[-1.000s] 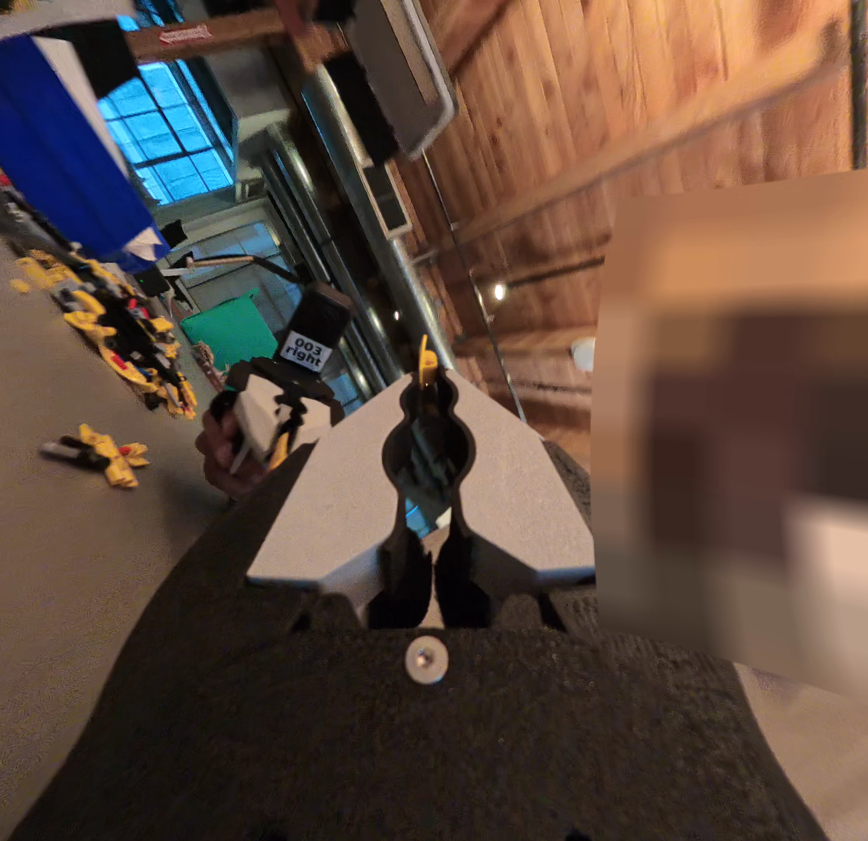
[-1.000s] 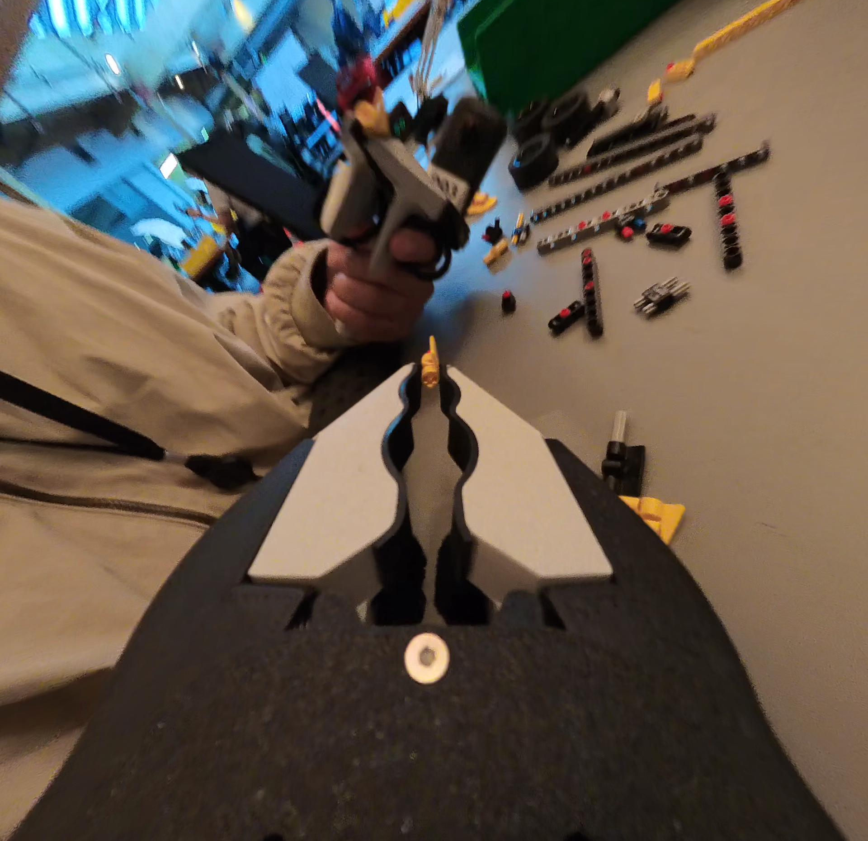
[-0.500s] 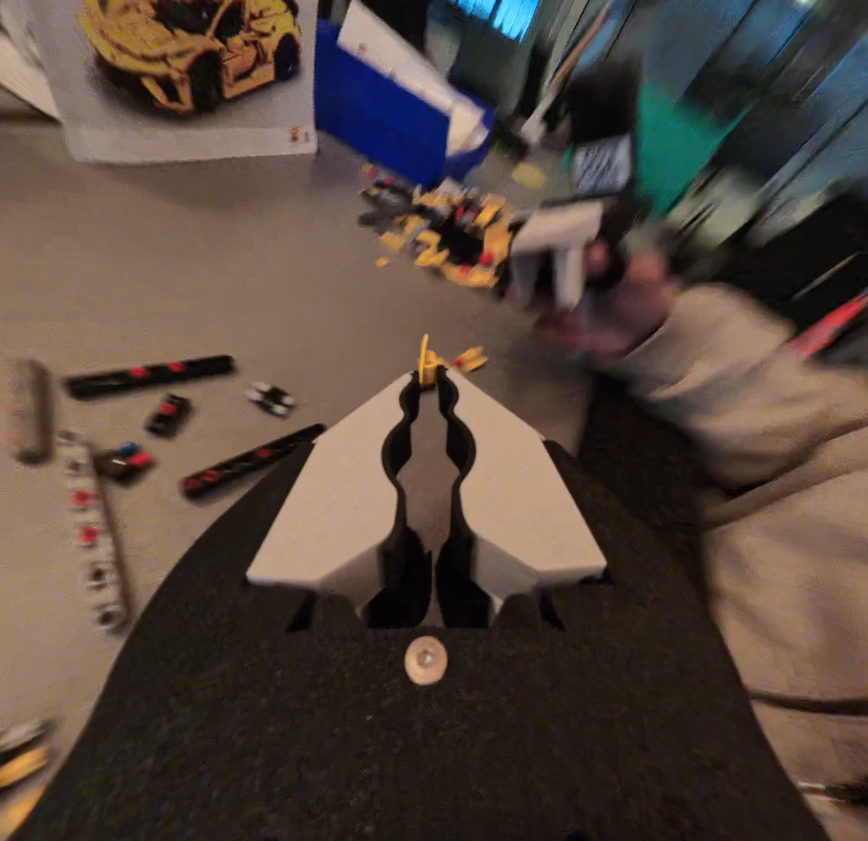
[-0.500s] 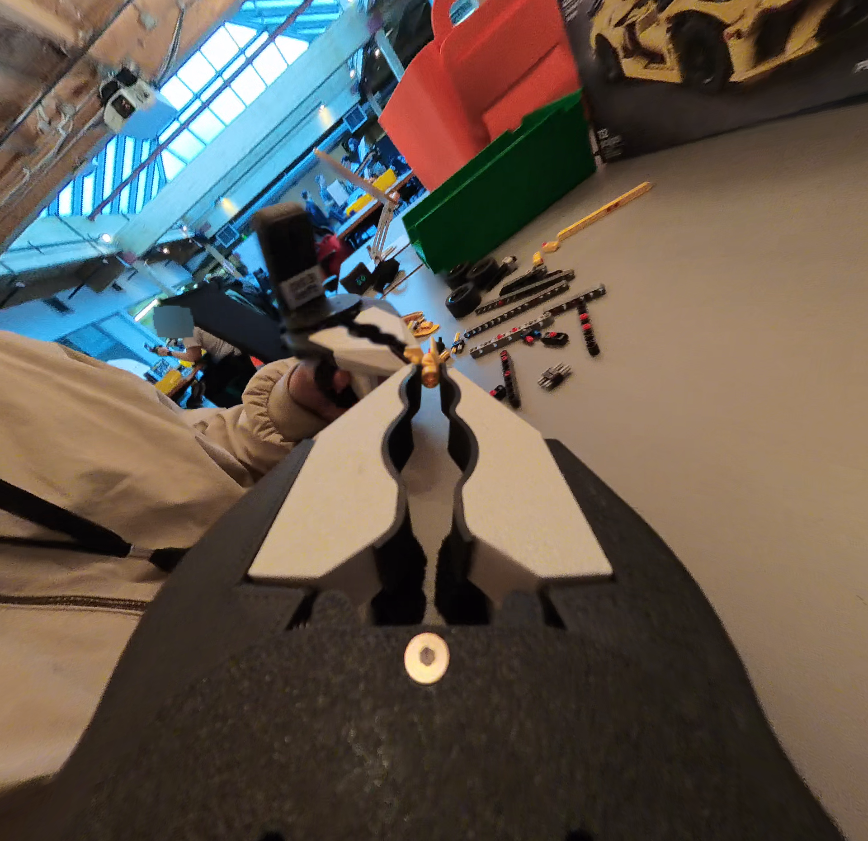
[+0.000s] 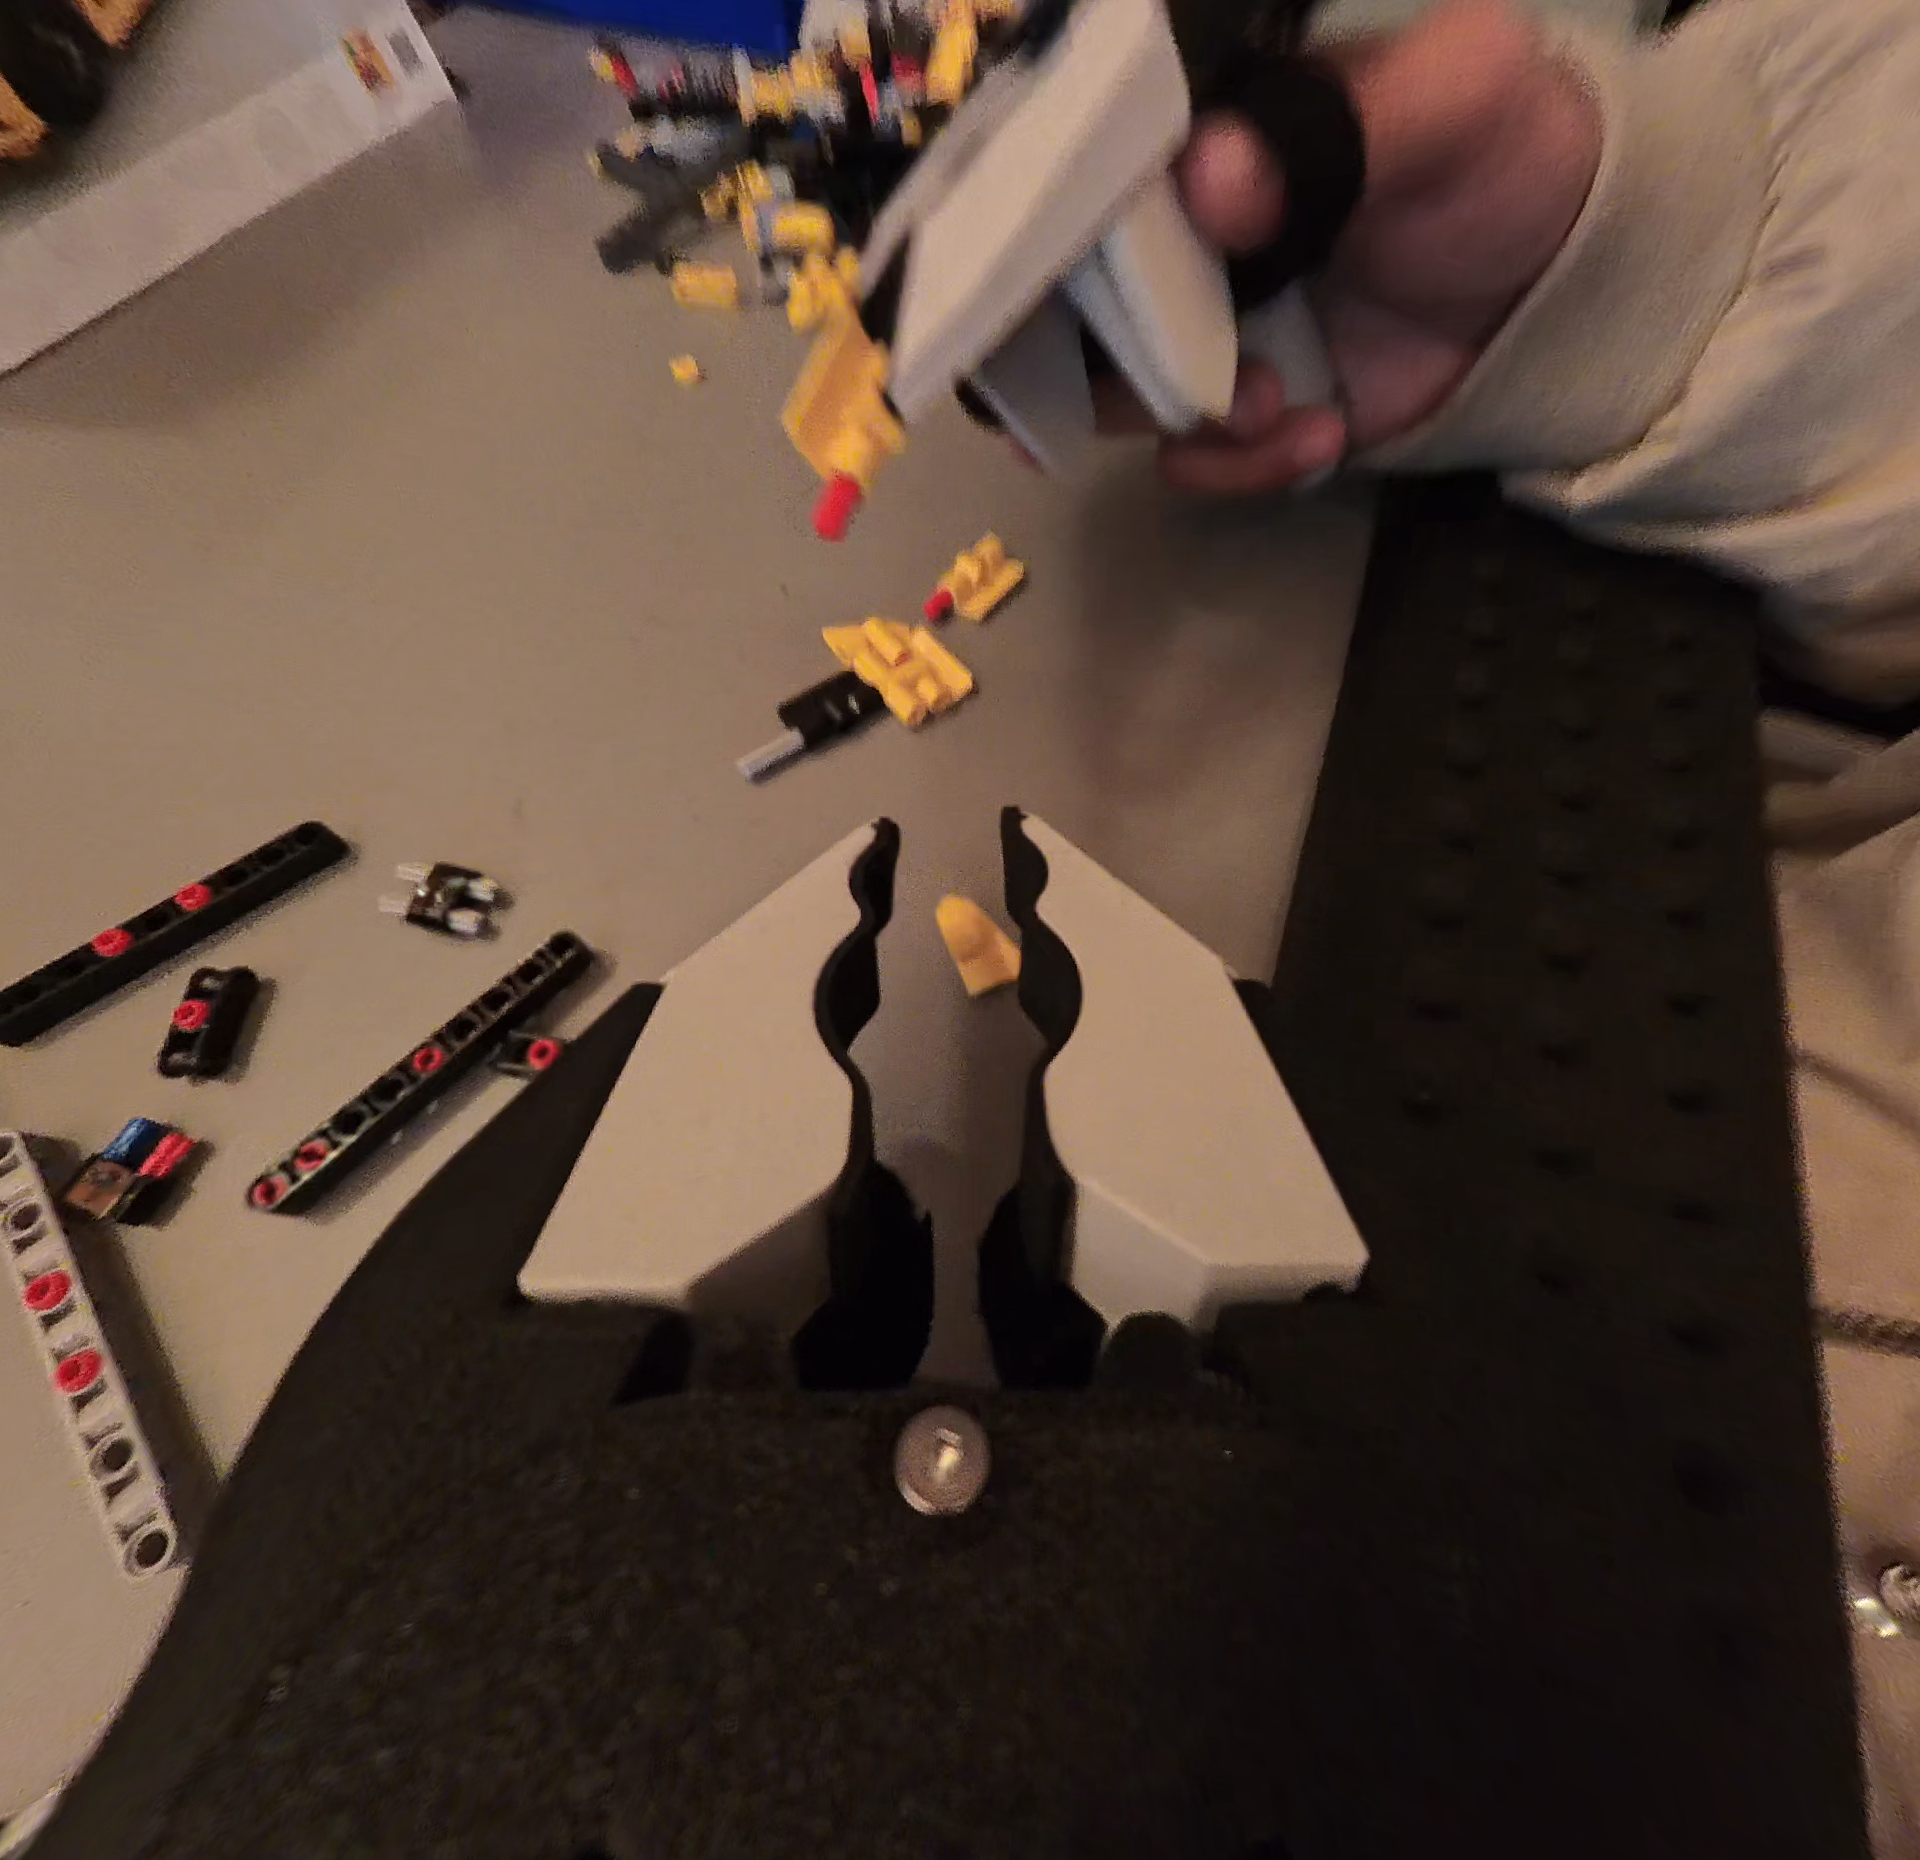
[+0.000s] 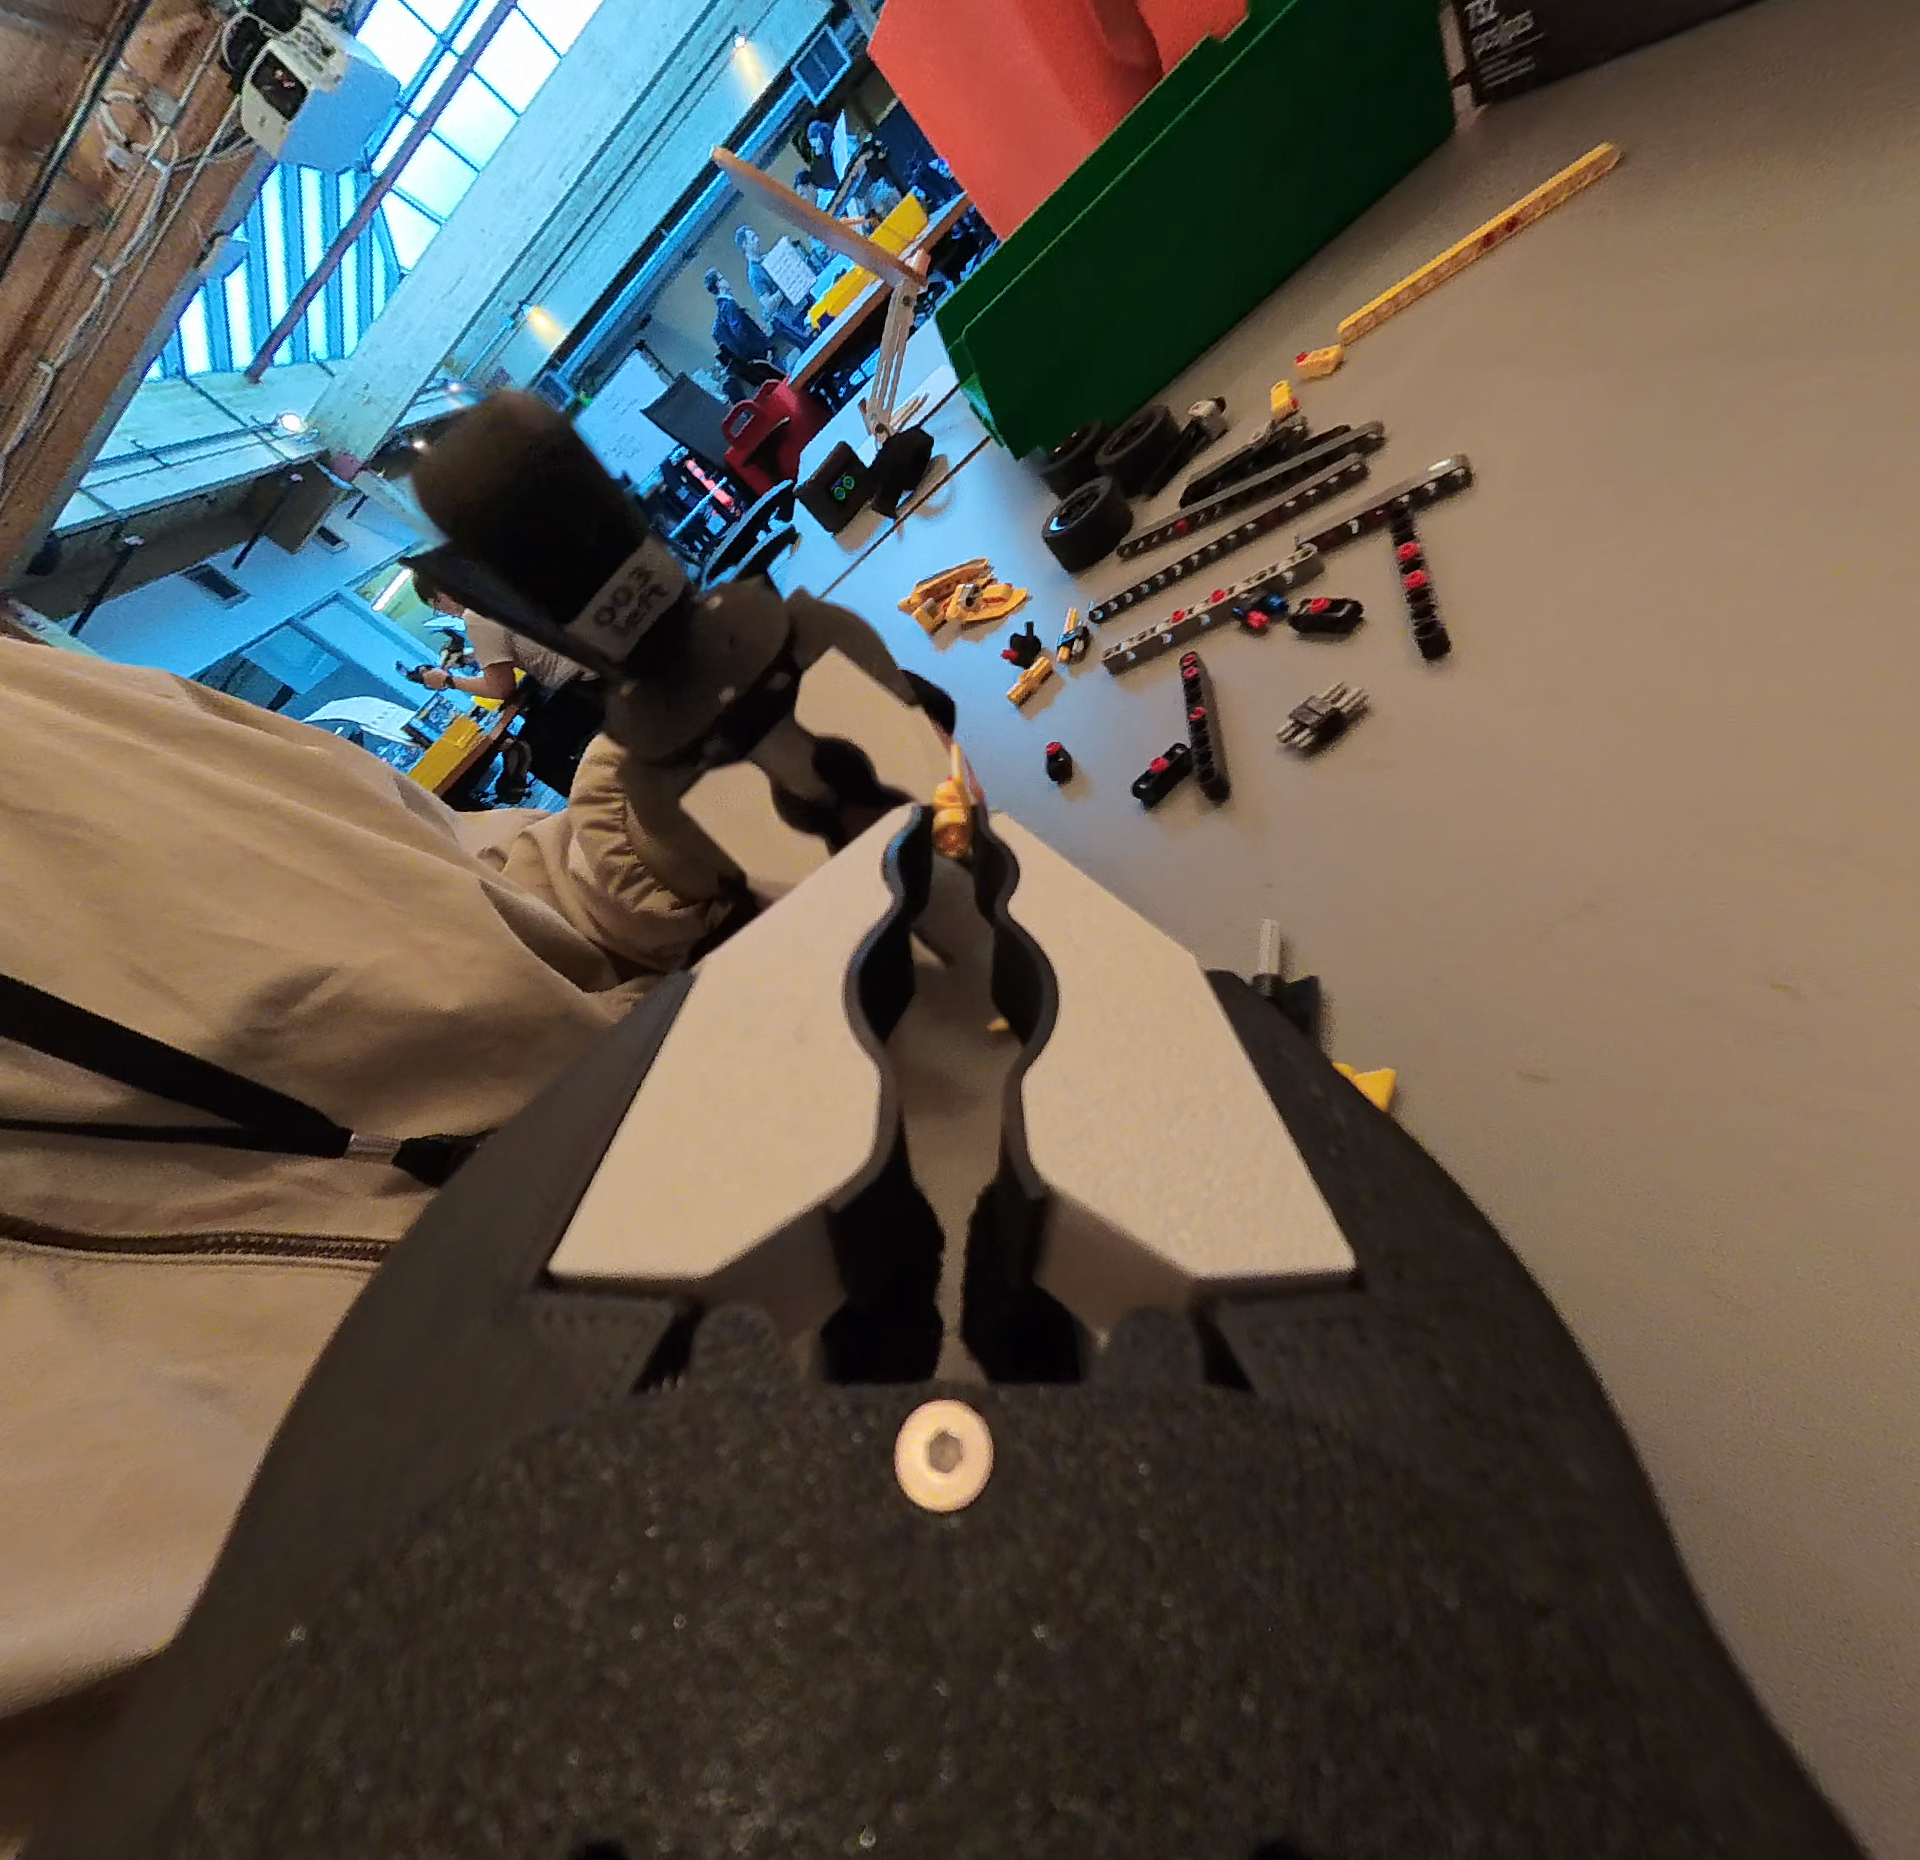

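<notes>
A small yellow piece lies on the grey table between the parted fingers of the left gripper, untouched. Ahead and above, the right gripper pinches a yellow block with a red pin at its fingertips. Two more yellow assemblies rest on the table between them; black beams lie well apart.

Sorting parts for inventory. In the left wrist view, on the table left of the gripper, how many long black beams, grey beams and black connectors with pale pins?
Long black beams: 2
Grey beams: 1
Black connectors with pale pins: 1
Total: 4
</notes>
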The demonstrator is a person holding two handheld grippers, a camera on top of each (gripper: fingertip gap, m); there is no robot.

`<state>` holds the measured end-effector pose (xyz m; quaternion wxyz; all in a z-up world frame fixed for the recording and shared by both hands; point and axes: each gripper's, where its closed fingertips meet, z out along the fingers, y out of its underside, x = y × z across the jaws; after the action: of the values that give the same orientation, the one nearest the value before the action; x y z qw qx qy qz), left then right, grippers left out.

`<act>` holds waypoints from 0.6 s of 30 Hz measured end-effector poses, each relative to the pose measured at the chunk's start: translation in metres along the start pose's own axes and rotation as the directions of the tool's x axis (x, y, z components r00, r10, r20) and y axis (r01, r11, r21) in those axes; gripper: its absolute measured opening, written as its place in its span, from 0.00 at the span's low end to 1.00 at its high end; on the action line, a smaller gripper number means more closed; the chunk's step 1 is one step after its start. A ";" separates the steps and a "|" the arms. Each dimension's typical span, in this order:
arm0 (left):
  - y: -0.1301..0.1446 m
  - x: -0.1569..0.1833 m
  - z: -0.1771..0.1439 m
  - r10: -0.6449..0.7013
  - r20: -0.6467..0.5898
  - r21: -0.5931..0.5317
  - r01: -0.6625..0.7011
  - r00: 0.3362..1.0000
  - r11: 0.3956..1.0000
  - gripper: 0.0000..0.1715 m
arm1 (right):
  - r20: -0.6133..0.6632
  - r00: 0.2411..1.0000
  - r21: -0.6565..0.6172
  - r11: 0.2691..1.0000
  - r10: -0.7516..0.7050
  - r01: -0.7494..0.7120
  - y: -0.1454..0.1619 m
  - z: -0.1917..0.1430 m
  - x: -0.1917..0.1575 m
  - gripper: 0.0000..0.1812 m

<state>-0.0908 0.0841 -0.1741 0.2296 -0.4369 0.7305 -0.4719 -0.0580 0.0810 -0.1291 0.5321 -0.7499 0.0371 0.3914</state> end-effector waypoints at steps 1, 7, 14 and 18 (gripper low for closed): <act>-0.011 0.000 -0.006 -0.058 -0.035 0.073 0.061 0.998 0.995 0.12 | 0.017 1.000 -0.004 1.000 0.000 0.000 0.001 0.001 -0.003 0.04; -0.057 0.006 -0.040 -0.261 -0.301 0.318 0.355 0.917 0.879 0.08 | 0.144 0.989 -0.013 0.999 -0.028 0.030 0.001 0.009 -0.029 0.04; -0.054 0.012 -0.035 -0.209 -0.265 0.306 0.288 0.941 0.907 0.08 | 0.186 0.982 -0.015 0.999 -0.025 0.028 0.001 0.010 -0.037 0.04; -0.053 0.014 -0.034 -0.203 -0.267 0.299 0.281 0.942 0.912 0.08 | 0.200 0.979 -0.041 0.999 -0.027 0.036 0.006 0.014 -0.040 0.04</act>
<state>-0.1013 0.0793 -0.1105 0.1531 -0.4218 0.6017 -0.6608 -0.0963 0.0753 -0.1105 0.5225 -0.7189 -0.0369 0.4569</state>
